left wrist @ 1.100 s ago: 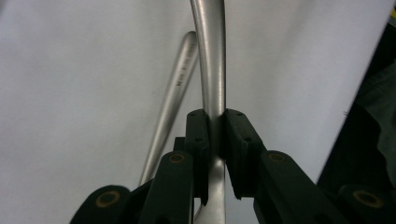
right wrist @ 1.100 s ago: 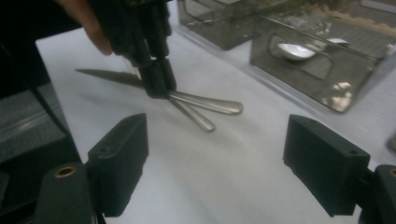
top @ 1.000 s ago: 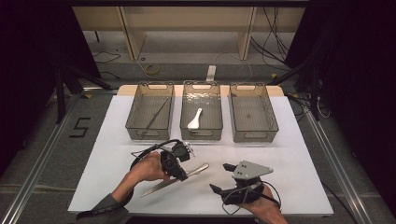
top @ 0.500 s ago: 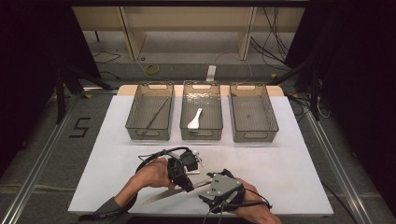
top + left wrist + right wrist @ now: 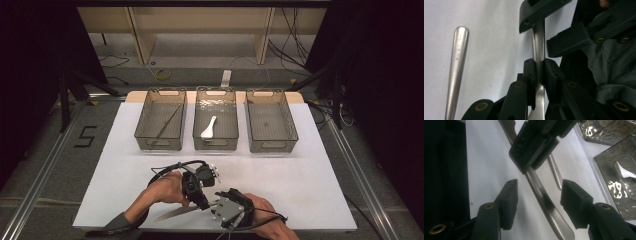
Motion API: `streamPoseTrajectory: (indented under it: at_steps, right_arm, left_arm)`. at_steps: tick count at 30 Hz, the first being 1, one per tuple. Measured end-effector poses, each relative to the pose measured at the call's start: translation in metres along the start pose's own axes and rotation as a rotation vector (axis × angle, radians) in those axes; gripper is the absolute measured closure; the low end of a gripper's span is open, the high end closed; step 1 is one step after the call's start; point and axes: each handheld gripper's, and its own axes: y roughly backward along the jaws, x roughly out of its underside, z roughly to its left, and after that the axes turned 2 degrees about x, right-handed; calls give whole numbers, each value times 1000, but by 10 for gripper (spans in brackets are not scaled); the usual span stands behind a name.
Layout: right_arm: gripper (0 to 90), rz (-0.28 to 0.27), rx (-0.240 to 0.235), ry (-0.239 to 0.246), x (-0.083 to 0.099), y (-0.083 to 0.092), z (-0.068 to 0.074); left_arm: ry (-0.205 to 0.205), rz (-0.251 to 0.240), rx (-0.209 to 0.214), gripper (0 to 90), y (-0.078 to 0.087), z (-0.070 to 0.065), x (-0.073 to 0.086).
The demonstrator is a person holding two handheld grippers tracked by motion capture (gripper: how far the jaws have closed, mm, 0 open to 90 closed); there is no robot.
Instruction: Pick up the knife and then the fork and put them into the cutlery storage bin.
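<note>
While the left gripper clamps a table knife near the table's front edge, the right gripper, jaws just closing, straddles its handle untouched; second utensil beside the knife.

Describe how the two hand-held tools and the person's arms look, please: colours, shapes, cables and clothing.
Both are black, blocky two-jaw devices. The left tool trails a black cable that loops behind it, and carries a small pale fitting on top. The right tool bears a grey three-cornered plate and a black cable too. Close up, the jaws have flat black pads and brass-coloured pivot pins. The left forearm wears a grey sleeve.
</note>
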Motion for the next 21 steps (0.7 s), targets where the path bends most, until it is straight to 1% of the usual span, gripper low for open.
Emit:
streamPoseTrajectory:
  at_steps: [1, 3, 6, 10, 12, 14, 16, 17, 18, 20, 21]
  right_arm:
    - [514, 8, 4, 10, 0, 0, 1]
    - [539, 16, 15, 51, 0, -2, 2]
    - [570, 21, 31, 89, -1, -3, 5]
    - [619, 26, 54, 125, -2, -3, 8]
    - [641, 27, 63, 157, -2, -4, 9]
    - [674, 33, 78, 177, -2, -4, 10]
    - [701, 27, 79, 195, -3, -4, 12]
    - [718, 31, 80, 234, -3, -4, 12]
    - [736, 30, 86, 227, -3, -4, 14]
    - [753, 34, 89, 271, -3, -3, 14]
    - [763, 27, 91, 317, -3, -3, 13]
  left_arm:
    - [-1, -1, 0, 800, 0, 0, 0]
    - [-1, 0, 4, 800, 0, -1, 0]
    - [-2, 4, 7, 800, 0, -2, -1]
    - [-3, 9, 15, 799, -1, -3, -2]
    - [-3, 9, 15, 799, -1, -3, -2]
    - [-2, 11, 18, 799, -1, -4, -2]
    - [0, 11, 18, 799, -1, -4, -3]
    - [1, 10, 17, 799, -1, -4, -2]
    - [0, 10, 20, 798, -1, -3, -2]
    - [-2, 13, 22, 799, -1, -3, -2]
    - [-1, 14, 25, 798, -1, -3, -2]
